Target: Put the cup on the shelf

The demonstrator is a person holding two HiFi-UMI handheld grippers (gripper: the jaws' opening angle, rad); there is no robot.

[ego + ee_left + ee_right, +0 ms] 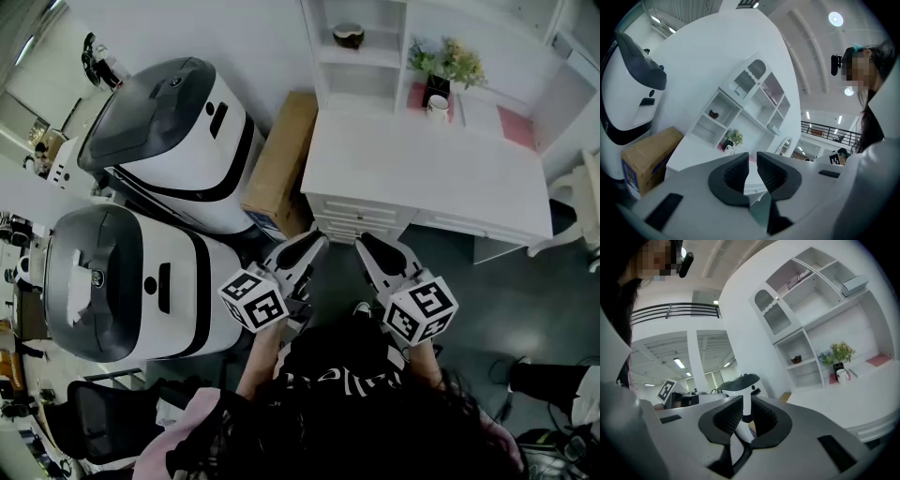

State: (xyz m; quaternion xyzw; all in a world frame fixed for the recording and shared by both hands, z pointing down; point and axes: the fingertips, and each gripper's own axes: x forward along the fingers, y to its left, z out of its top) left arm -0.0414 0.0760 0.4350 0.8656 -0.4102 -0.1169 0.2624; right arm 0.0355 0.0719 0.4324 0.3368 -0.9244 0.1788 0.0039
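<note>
The left gripper (752, 158) is clenched: its 2 dark ribbed jaws stand together with only a thin slit between them, and nothing sits in that slit. The right gripper (746, 402) looks the same in its own view, jaws drawn close and empty. In the head view both are held low in front of the person, side by side, their tips pointing toward the front edge of the white desk (422, 183) and well short of anything on it.

The cup (438, 106), small and white, stands upright at the back of the desk, just beside a dark pot of flowers (448, 62), on or at the edge of a pink mat (416, 96). It is well apart from both grippers. The white shelf (361, 58) rises along the back of the desk, and a dark bowl (348, 36) sits in 1 of its left compartments.

A cardboard box (281, 159) stands against the desk's left side. Beyond it are 2 large white-and-grey machines (178, 127).
</note>
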